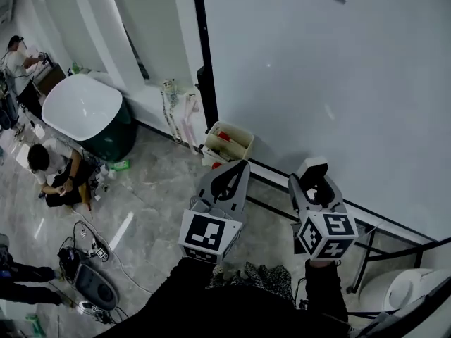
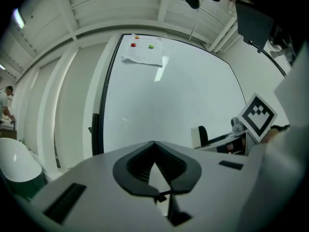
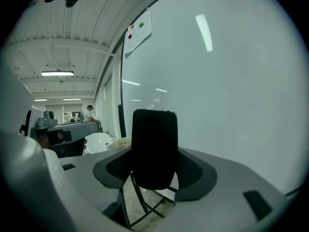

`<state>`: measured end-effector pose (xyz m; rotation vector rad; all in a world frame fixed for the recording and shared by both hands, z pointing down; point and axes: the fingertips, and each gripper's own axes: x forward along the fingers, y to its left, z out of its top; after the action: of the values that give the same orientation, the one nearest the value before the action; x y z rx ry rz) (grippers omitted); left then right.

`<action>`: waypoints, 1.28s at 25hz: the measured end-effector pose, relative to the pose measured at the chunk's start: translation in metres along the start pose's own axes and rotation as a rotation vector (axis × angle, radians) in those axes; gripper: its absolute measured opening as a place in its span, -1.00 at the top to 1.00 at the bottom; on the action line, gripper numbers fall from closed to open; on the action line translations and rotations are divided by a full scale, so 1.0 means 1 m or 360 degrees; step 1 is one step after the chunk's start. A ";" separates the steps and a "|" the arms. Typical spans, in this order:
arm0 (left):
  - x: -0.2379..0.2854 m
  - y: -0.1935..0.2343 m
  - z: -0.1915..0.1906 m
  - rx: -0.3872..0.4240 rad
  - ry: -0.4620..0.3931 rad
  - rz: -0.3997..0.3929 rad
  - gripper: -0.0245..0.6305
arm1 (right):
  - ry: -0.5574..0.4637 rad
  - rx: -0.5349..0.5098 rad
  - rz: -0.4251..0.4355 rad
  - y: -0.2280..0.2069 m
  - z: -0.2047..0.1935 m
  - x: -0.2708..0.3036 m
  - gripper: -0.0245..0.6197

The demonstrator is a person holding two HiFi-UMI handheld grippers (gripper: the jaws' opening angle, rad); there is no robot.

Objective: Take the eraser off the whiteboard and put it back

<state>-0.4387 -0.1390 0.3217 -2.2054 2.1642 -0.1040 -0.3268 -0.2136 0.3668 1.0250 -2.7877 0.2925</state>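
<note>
The whiteboard [image 1: 317, 69] fills the right of the head view, and its pale surface also spans the left gripper view [image 2: 178, 100] and the right gripper view [image 3: 231, 81]. My right gripper [image 1: 314, 183] is shut on the eraser [image 1: 312, 167], a block with a white back and black felt. The felt stands upright between the jaws [image 3: 154, 146], close to the board. From the left gripper view the eraser [image 2: 199, 137] shows ahead of the right gripper's marker cube [image 2: 258, 117]. My left gripper [image 1: 238, 166] is beside it, shut and empty [image 2: 154, 144].
A sheet of paper [image 2: 142, 52] hangs from magnets at the board's top. On the floor stand a small open box [image 1: 229, 141], a white tub [image 1: 84, 111] and cables [image 1: 84, 259]. A person [image 1: 60, 171] sits by the tub. The board's stand legs [image 1: 366, 252] run low at the right.
</note>
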 end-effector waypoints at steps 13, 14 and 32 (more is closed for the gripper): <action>0.009 0.046 -0.006 0.0013 -0.0001 -0.0300 0.91 | 0.0087 0.0101 -0.0298 0.028 -0.033 0.060 0.11; 0.009 0.050 -0.009 0.0011 0.0001 -0.0309 0.91 | 0.0096 0.0095 -0.0313 0.030 -0.038 0.065 0.11; 0.026 0.050 -0.020 0.0078 -0.0021 -0.0474 0.91 | 0.0189 0.0076 -0.0602 0.019 -0.083 0.119 0.11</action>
<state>-0.4899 -0.1653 0.3373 -2.4742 1.7910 -0.1507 -0.4226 -0.2536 0.4697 1.4617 -2.4281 0.3564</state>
